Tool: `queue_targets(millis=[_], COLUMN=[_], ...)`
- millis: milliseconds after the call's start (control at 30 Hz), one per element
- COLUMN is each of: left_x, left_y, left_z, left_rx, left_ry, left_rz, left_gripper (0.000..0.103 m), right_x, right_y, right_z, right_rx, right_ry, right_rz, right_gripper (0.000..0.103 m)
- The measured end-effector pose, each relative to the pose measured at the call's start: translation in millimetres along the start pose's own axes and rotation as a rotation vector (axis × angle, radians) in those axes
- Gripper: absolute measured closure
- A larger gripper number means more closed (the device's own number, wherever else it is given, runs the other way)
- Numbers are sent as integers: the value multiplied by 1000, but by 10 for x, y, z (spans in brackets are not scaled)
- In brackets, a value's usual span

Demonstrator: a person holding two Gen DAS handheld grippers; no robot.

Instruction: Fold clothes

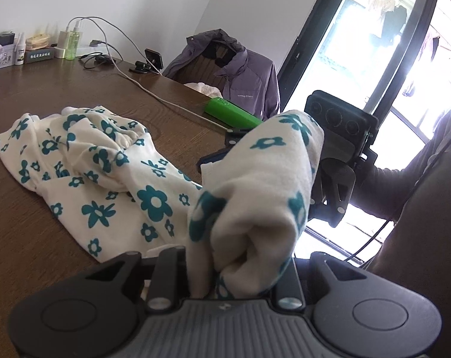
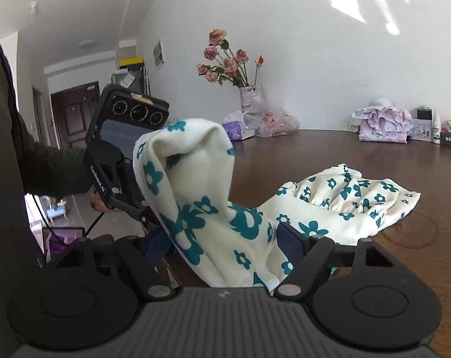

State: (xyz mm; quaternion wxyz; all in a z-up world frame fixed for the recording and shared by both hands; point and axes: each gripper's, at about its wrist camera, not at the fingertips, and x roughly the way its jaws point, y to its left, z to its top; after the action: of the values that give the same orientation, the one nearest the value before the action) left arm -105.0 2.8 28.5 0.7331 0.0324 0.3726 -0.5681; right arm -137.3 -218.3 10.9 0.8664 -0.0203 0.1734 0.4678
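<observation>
A cream garment with teal flowers (image 1: 106, 179) lies crumpled on the brown wooden table (image 1: 31, 238). One end of it rises off the table in a thick fold. My left gripper (image 1: 225, 256) is shut on that bunched fold, and the cloth hides its fingertips. In the right wrist view the raised fold (image 2: 195, 161) hangs down between the blue pads (image 2: 291, 238) of my right gripper (image 2: 225, 243). Its jaws stand wide, with the cloth loose between them. The rest of the garment (image 2: 344, 203) trails to the right on the table (image 2: 315, 155).
A green box (image 1: 231, 113), a white cable (image 1: 136, 80) and bottles (image 1: 72, 44) sit on the table's far side. A purple jacket (image 1: 240, 74) hangs on a chair. A vase of dried roses (image 2: 249, 98) and pink fabric (image 2: 383, 122) stand by the wall.
</observation>
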Motion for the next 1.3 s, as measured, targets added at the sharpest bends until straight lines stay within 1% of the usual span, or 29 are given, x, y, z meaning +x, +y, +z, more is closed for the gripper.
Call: queue_targets(millis=[100,167,200,233,300,367,500,567,600,633,667,700,733,767,800,833,867,900,933,967,1033,1067,1100,1133,1167,1233,1300], left_x=[13,14,6,-14,-56,-62,-74,-102,-106,-112,-121,-130,-140,-149,-157,-164,-172,-186,-204,-224,-281,-320,-360,-401,-434,-474,-476], left_y=[42,79,98,112,130,149,209,275,319,363,404,444,481,535,602,669,737,780,802,810,788,768,745,718,684,573,356], left_z=[7,-7,-18,-35,-77,-122,-159,-119,-103,-100,-102,-95,-81,-67,-52,-37,-22,-3,20,46,109,149,203,265,334,487,595], left_rx=[-11,-34,-50,-68,-105,-151,-219,-287,-330,-370,-408,-443,-477,-526,-586,-647,-707,-736,-739,-734,-703,-682,-652,-616,-585,-502,-358], left_ry=[12,10,5,-8,-44,-81,-126,-137,-136,-143,-154,-163,-171,-175,-177,-178,-179,-186,-197,-202,-213,-222,-232,-242,-251,-277,-343], left_rz=[-20,-20,-20,-21,-26,-31,-26,-14,-14,-14,-16,-20,-26,-28,-29,-29,-30,-18,3,25,72,100,137,184,252,415,536], left_gripper=[79,80,80,79,79,77,75,74,74,74,77,79,81,81,81,77,70,70,68,63,56,52,50,47,42,42,45], right_x=[1,7,2,-10,-32,-48,-18,-48,-76,-74,-68,-63,-23,14,21,22,24,32,43,66,100,114,118,102,85,-31,-117], right_y=[11,-13,-60,-94,-151,-225,-376,-392,-378,-356,-334,-312,-325,-358,-382,-404,-442,-480,-517,-556,-587,-598,-600,-589,-576,-530,-424], right_z=[35,31,29,23,-5,-96,-200,-177,-162,-156,-151,-146,-143,-124,-89,-52,-16,-1,-2,-10,1,10,19,38,59,145,316], right_rx=[-46,-42,10,78,201,347,570,584,563,536,507,479,488,518,524,527,542,560,584,606,634,649,654,637,616,530,402], right_ry=[27,35,47,66,98,95,87,50,33,34,38,42,65,77,70,60,61,62,67,83,99,106,111,113,113,63,9], right_rz=[39,68,111,122,136,145,148,105,70,55,43,31,33,25,13,-1,-7,-14,-24,-20,-32,-44,-53,-81,-112,-187,-314], right_gripper=[25,52,79,82,83,83,81,63,36,21,24,57,90,90,90,90,90,90,90,90,88,85,78,65,60,58,59])
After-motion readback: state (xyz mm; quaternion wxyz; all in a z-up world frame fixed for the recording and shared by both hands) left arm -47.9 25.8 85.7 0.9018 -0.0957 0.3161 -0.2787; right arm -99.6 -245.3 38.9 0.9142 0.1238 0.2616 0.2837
